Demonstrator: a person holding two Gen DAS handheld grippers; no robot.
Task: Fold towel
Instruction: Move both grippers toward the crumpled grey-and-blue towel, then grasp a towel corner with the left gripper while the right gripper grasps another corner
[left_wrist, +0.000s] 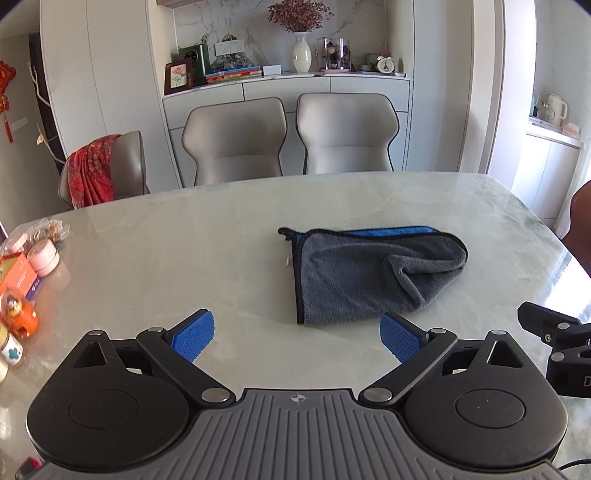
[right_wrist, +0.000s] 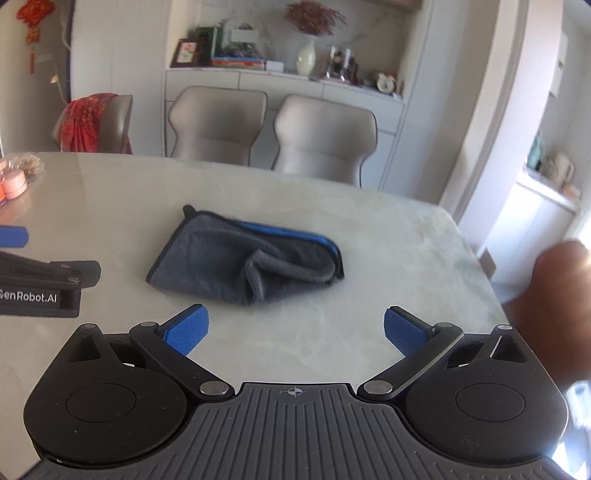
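Spreading wide and pale, marble worktop (left_wrist: 184, 240) with bare room on every side of one towel (left_wrist: 369, 273), far edge rounded before two grey chairs (left_wrist: 236, 140). Lying near the middle, grey, blue-backed, black-hemmed, loosely doubled, right end rumpled. Hovering short of it, left gripper (left_wrist: 297, 334) and right gripper (right_wrist: 295, 330), fingers (right_wrist: 186, 330) spread apart, holding nothing.

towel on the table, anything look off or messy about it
Yes: the grey microfibre towel with blue underside is folded unevenly. Its right end is bunched into a rumpled lump, and the blue layer peeks out along the far edge.
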